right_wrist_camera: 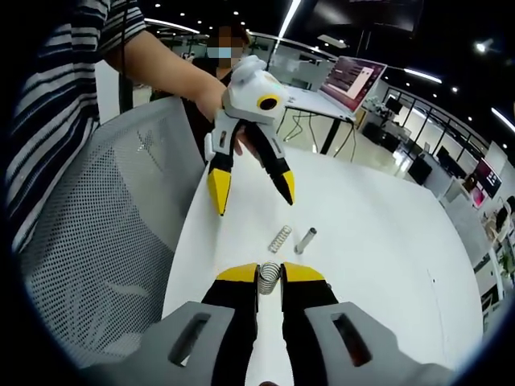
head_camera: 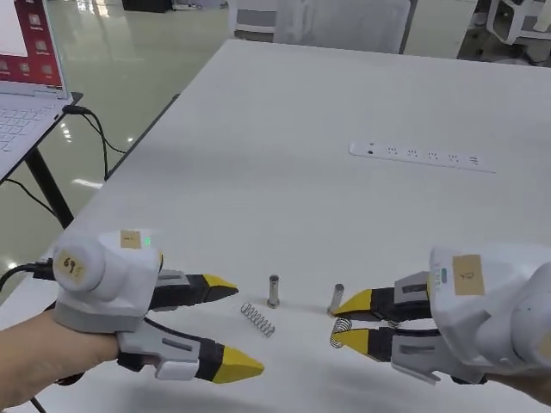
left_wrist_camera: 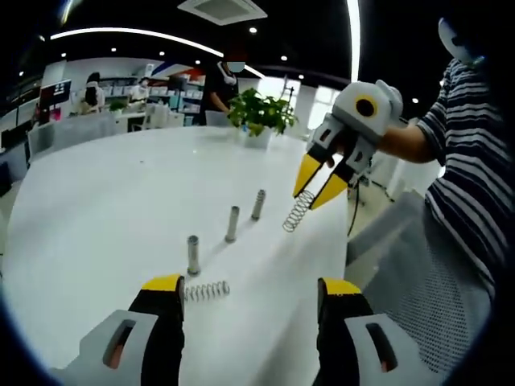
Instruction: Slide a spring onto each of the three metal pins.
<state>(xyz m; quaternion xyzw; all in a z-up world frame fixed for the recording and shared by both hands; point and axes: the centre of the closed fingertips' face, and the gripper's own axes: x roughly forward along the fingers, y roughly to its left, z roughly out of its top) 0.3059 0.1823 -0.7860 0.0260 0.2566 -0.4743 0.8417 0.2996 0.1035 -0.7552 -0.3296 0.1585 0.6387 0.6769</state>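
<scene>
The left tongs [head_camera: 231,325], grey and white with yellow tips, are wide open and hold nothing. A small silver wire spring [head_camera: 257,319] lies flat on the white table top [head_camera: 284,129], just past those tips and between the two jaws.

The right tongs [head_camera: 351,322], grey and white with yellow tips too, are pinched tight on a second silver wire spring [head_camera: 340,329]. That spring sticks out from the tips toward the left tongs. The two tongs point at each other with a gap between them.

In the left gripper view, three short grey metal pins stand up in a row that runs away from the left tongs toward the right tongs. The near pin [left_wrist_camera: 193,254] is just behind the lying spring. The middle pin [left_wrist_camera: 232,223] looks bare. The far pin [left_wrist_camera: 258,204] is close beside the spring held by the right tongs. It looks bumpy, as if a spring may sit on it, but it is too small to be sure.

A long white power strip [head_camera: 422,156] lies on the table well beyond both tongs.
</scene>
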